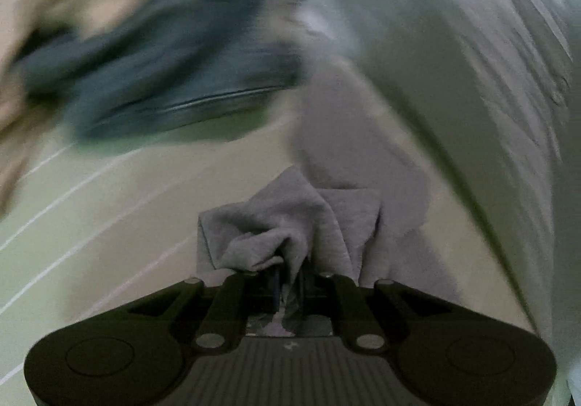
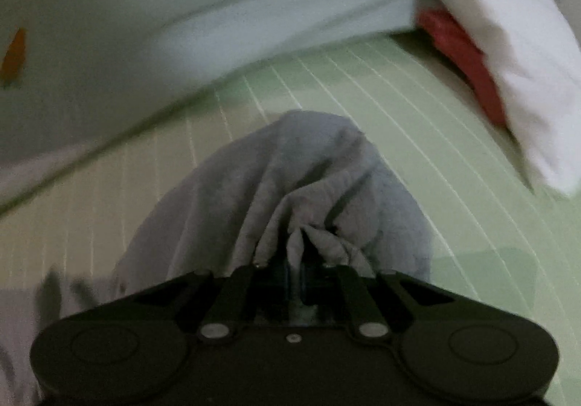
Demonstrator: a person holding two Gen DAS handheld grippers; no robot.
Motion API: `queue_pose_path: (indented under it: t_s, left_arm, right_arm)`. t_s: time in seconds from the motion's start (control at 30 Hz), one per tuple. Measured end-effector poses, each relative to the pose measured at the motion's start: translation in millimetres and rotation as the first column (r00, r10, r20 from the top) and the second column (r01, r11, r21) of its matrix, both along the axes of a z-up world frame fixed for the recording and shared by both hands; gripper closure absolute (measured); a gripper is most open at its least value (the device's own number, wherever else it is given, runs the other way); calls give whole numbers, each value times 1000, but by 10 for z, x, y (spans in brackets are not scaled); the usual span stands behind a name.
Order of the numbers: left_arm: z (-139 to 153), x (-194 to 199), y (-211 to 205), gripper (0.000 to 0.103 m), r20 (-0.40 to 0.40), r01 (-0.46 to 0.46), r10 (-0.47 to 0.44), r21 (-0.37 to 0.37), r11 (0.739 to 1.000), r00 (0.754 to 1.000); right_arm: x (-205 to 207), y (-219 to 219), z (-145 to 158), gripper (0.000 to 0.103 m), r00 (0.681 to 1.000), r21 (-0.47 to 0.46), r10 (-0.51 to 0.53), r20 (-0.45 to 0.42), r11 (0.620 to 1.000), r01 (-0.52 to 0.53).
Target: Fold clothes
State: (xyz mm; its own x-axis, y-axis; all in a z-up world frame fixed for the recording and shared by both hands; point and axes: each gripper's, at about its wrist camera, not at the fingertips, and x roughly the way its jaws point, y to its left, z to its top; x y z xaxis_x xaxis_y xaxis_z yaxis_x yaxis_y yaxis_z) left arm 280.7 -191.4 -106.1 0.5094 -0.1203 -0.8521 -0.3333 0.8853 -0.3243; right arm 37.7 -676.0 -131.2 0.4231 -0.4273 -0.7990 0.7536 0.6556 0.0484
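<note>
We pinch the grey cloth [image 1: 290,221], soft, light and limp on the striped sheet [image 2: 399,108], with left gripper [image 1: 288,275] and right gripper [image 2: 296,261] both clamped on bunched edges.

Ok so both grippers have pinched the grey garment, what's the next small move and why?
Probably lift and spread both grippers apart to pull the grey garment taut: the left gripper and right gripper each clamp a bunched, wrinkled fold above the green striped sheet.
</note>
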Motion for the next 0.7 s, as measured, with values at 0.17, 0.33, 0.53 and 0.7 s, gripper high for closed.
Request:
queue_pose_path:
  t_s: [0.17,0.33,0.53,0.7]
  left_arm:
    - [565,282,-321,96,172,61,-59,-5,998,983]
    - [1190,-284,112,96,335,41,-52,37,998,941]
    - [1032,-1304,746,93,296,8,-27,66,998,955]
    - [391,-1858,1103,79,76,-63,58,62,996,995]
  right_arm:
    - [245,-256,559,98,995,-213,-23,93,976,43]
    - [-528,-440,1299,98,967,-345,-97,237,922,178]
    - [-1782,-332,1227,98,933,-221,-208,293,935,278]
    - [-2307,-89,355,91,950,-23,-306,68,951,308]
